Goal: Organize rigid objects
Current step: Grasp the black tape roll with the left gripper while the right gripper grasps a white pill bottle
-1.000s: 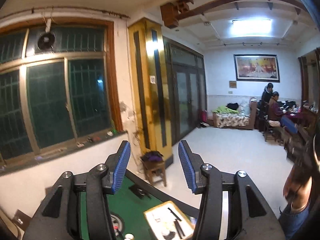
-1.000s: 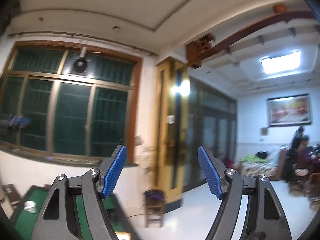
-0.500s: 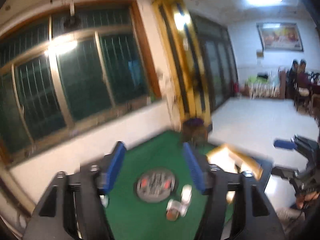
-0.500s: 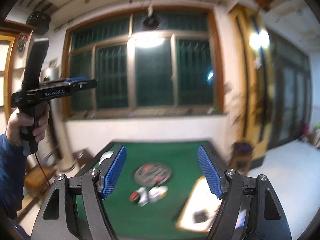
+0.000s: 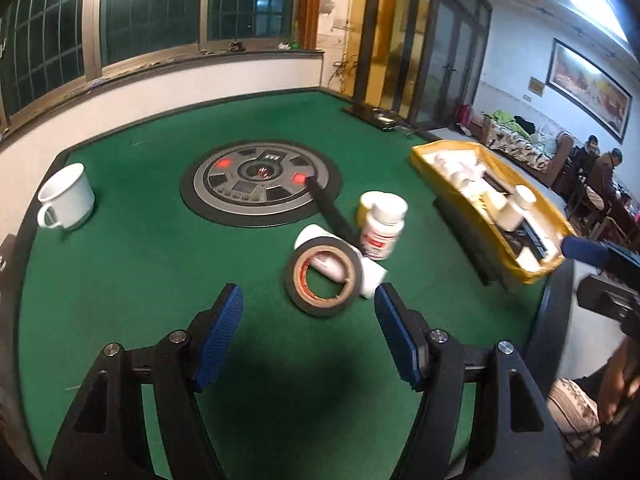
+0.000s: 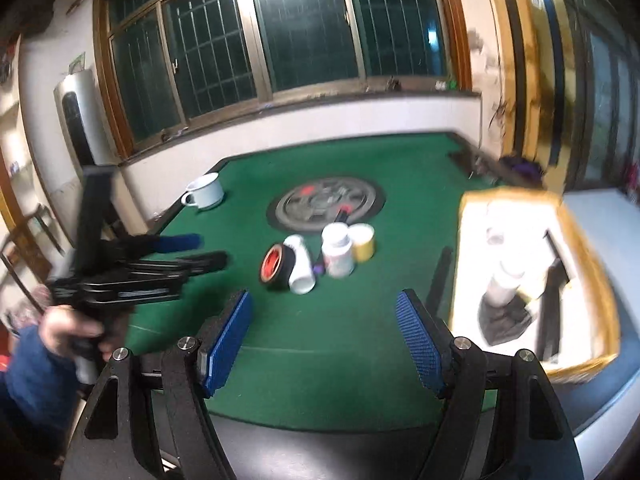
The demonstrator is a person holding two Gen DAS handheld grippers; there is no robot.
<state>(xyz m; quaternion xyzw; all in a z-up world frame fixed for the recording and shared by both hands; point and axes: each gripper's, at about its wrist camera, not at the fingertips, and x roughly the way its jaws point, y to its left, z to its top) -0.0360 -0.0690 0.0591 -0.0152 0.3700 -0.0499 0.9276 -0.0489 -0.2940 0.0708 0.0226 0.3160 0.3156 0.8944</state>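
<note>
A cluster lies mid-table on the green felt: a black tape roll [image 5: 324,276] [image 6: 276,268], a white bottle on its side [image 5: 336,256] [image 6: 300,270], an upright white pill bottle [image 5: 382,226] [image 6: 338,252], a yellow jar [image 6: 362,242] and a black stick [image 5: 332,210]. My left gripper [image 5: 307,296] [image 6: 196,250] hovers open just short of the tape roll, with nothing between its pads. Nearer the table's front edge, my right gripper [image 6: 324,298] [image 5: 592,272] is open and empty. A yellow tray [image 5: 448,148] [image 6: 508,194] on the right holds white bottles and dark items.
A white mug [image 5: 66,196] [image 6: 204,192] stands at the far left of the table. A round control panel [image 5: 260,180] [image 6: 326,204] is set in the centre. A black strip [image 6: 440,276] lies beside the tray. People sit at the far right of the room.
Both views have swung down from the window and ceiling onto the green table, and the objects now sit close ahead. The left jaws have spread wider. The right jaws are unchanged.
</note>
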